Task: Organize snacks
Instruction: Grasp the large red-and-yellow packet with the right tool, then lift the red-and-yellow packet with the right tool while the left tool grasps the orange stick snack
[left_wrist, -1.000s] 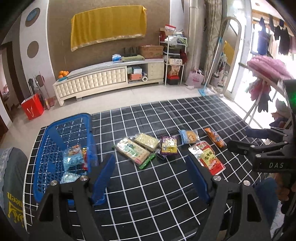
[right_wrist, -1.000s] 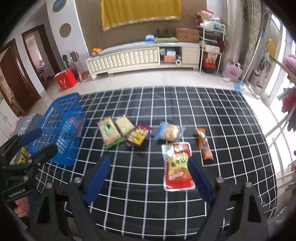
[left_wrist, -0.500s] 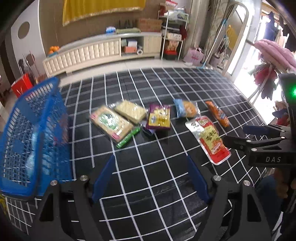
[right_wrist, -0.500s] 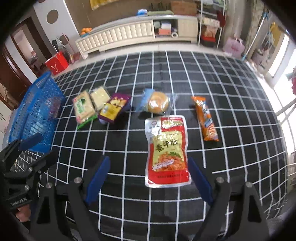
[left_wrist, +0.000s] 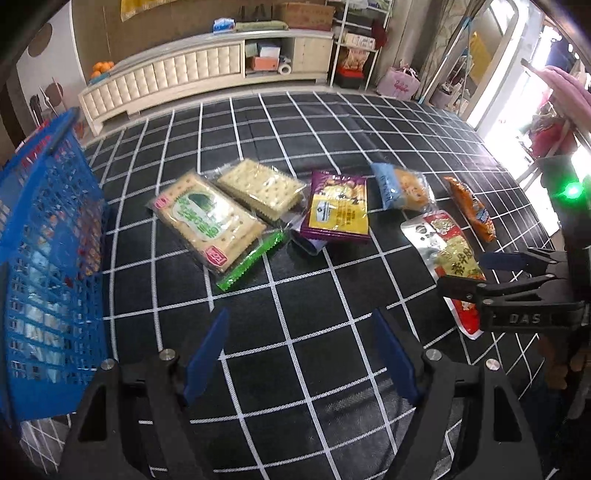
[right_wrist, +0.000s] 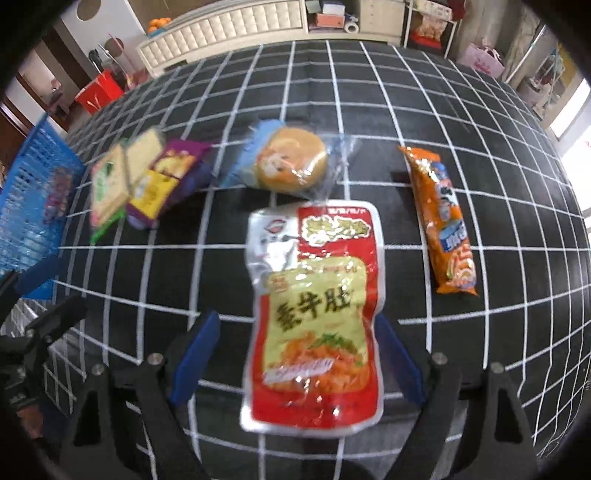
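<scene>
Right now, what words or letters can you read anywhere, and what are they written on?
"DAS": on the black body of the right tongs, seen from the left camera.
"素牛肚": big dark characters on the red pouch.
Yellow headline at the top of the red pouch: too blurred.
Green cracker pack, purple bag, orange packet: print too small or blurred.

Open cloth (left_wrist: 314, 354) before snack row (left_wrist: 258, 206)

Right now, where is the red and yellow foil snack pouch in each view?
Left wrist: red and yellow foil snack pouch at right, partly behind the right tool.
Right wrist: centre-bottom, between the open tool's blue fingers.
Shared landmark: long orange snack packet, right of it.
</scene>
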